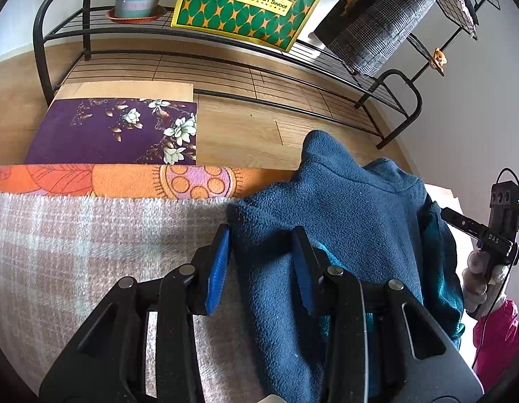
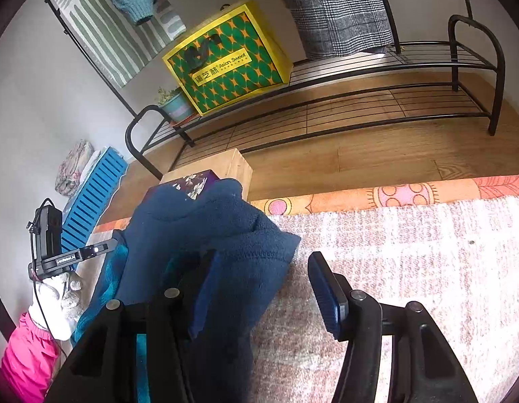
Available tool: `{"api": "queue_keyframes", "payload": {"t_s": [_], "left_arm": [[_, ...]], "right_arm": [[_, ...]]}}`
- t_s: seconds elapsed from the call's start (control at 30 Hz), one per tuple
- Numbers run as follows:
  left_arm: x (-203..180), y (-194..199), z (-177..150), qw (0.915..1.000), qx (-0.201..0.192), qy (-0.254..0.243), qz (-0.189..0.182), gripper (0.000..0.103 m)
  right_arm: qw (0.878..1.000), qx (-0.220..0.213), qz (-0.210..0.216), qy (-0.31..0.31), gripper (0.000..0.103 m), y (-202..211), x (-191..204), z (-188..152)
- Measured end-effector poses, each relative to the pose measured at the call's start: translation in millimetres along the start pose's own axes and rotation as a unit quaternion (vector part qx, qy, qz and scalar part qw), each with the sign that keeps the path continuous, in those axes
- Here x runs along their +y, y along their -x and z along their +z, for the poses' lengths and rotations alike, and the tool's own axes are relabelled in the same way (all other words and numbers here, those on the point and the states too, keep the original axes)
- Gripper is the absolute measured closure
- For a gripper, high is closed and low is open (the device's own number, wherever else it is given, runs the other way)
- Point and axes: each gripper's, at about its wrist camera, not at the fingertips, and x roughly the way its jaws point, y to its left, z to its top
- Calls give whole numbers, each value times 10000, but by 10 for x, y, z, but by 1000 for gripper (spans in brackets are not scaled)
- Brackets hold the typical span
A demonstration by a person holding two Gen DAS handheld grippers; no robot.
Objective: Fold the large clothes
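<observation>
Left hand-held gripper (image 1: 261, 265) is hovering with its blue pads spread apart, the fleece jacket (image 1: 343, 221) lying between and just beyond them, nothing pinched yet. To its right, the jacket is sitting bunched in a dark blue heap on the checked blanket (image 1: 91, 235) covering the bed, its collar standing up toward the far edge and a teal lining showing along one side; its long axis is running roughly away from both cameras. Further right, the right hand-held gripper (image 2: 264, 288) is also gaping wide, one pad half buried under a jacket fold, the other over bare blanket. Both look equally near, so either could close first, I judge.
</observation>
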Motion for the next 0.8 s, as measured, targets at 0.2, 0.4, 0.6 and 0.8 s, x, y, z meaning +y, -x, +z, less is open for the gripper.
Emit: {"api": "queue_keyframes", "payload": {"t_s": [0.2, 0.4, 0.6, 0.8], "left_arm": [[-151, -48, 26, 9994, -134, -277, 160, 97], [-291, 130, 17, 9980, -395, -451, 206, 99], [-506, 494, -11, 9958, -679, -611, 114, 99], [-756, 924, -168, 9933, -819, -810, 39, 99]], "right_arm": [[9989, 142, -245, 381, 83, -192, 193, 22], [9952, 15, -500, 841, 94, -55, 437, 22], [9921, -291, -565, 1078, 95, 298, 690, 44], [9879, -450, -543, 1382, 95, 732, 1010, -50]]}}
